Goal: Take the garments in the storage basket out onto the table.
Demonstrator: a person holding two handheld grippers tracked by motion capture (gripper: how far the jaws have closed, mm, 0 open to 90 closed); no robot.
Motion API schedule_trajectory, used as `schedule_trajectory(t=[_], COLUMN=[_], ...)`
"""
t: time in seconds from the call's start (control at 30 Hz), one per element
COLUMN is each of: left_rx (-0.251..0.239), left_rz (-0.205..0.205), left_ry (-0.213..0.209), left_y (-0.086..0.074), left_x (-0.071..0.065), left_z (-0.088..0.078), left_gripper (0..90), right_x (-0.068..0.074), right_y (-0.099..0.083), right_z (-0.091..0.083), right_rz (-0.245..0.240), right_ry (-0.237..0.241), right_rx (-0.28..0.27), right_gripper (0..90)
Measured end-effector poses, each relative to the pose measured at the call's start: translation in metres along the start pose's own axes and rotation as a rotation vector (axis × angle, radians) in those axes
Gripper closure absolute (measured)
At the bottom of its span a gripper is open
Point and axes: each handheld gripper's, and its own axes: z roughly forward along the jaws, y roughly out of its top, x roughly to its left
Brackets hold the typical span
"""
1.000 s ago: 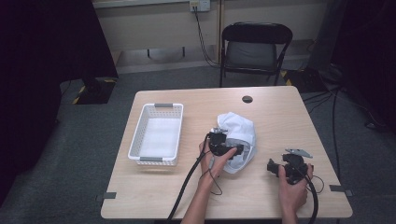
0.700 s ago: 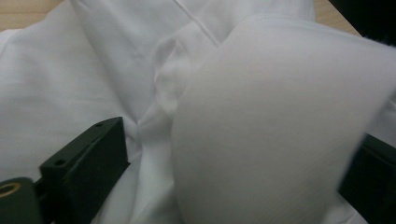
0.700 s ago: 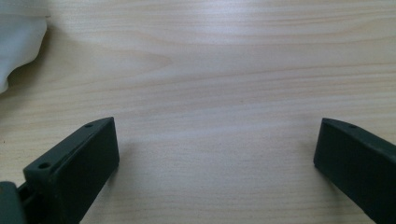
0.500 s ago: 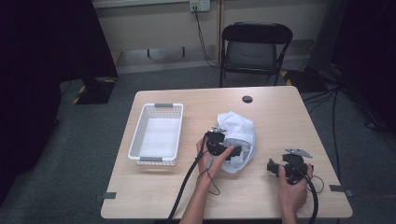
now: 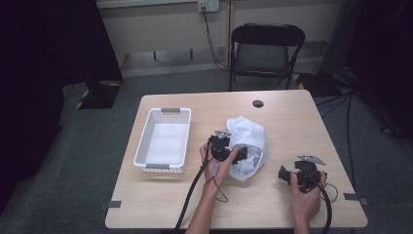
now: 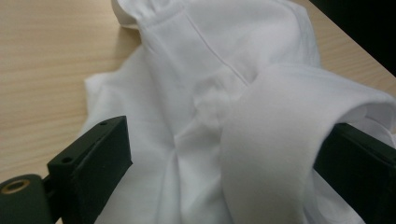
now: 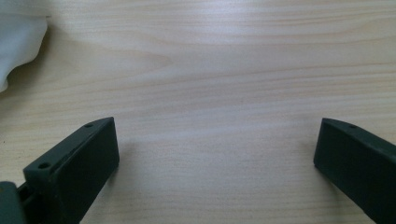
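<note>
So far: judged from how things lie, the work looks barely begun — nothing is gripped and nothing is in the basket.
Left tongs (image 6: 219,154): jaws spread wide, one on either side of a raised fold of the white cloth (image 6: 243,93); not closed on it, so no hold yet. In the high view they (image 5: 242,155) sit on the cloth's edge at about 8 o'clock of the heap.
Right tongs (image 7: 215,154): jaws wide apart over bare wood, holding nothing; in the high view they (image 5: 284,174) rest at about 4 o'clock from the cloth, well apart from it.
White cloth (image 5: 248,141): crumpled heap near the bench middle, just beside the basket, at its 3 o'clock.
White basket (image 5: 146,146): empty, slotted walls.
Left to do: probably pinch the fold, lift the cloth and carry it, perhaps into the basket.
Bench (image 5: 292,126): pale wood grain, a dark round cable hole (image 5: 258,103) near the far edge.
Room: grey carpet, a black folding chair (image 5: 265,48) at 12 o'clock beyond the bench, a wall socket (image 5: 204,5) with a cable hanging, dark drapes on either side.
</note>
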Motion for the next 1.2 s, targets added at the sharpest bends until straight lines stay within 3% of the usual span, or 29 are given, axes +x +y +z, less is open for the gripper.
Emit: schedule_trajectory(t=[0.07,0.17,0.3,0.47,0.57,1.0,1.17,1.2], left_rx=[-0.014,-0.018,-0.015,-0.015,-0.006,-0.031,-0.047,-0.06], left_rz=[-0.021,-0.011,-0.009,-0.02,-0.045,-0.042,-0.059,-0.044], left_ry=[-0.004,0.0,-0.036,-0.031,-0.066,-0.086,-0.123,-0.102], left_y=[0.002,0.002,0.003,0.005,0.008,0.015,0.016,0.017], left_x=[0.001,0.001,0.002,0.003,0.005,0.007,0.011,0.012], left_z=[-0.004,-0.006,-0.011,-0.017,-0.024,-0.049,-0.059,-0.063], left_gripper=[8.2,7.7,4.4,3.5,6.7,6.3,7.4,7.3], right_x=[0.0,0.0,0.0,0.0,0.0,0.0,0.0,0.0], right_y=[0.0,0.0,0.0,0.0,0.0,0.0,0.0,0.0], right_z=[0.0,0.0,0.0,0.0,0.0,0.0,0.0,0.0], right_rz=[0.0,0.0,0.0,0.0,0.0,0.0,0.0,0.0], right_ry=[0.0,0.0,0.0,0.0,0.0,0.0,0.0,0.0], right_rx=[0.0,0.0,0.0,0.0,0.0,0.0,0.0,0.0], right_gripper=[0.0,0.0,0.0,0.0,0.0,0.0,0.0,0.0])
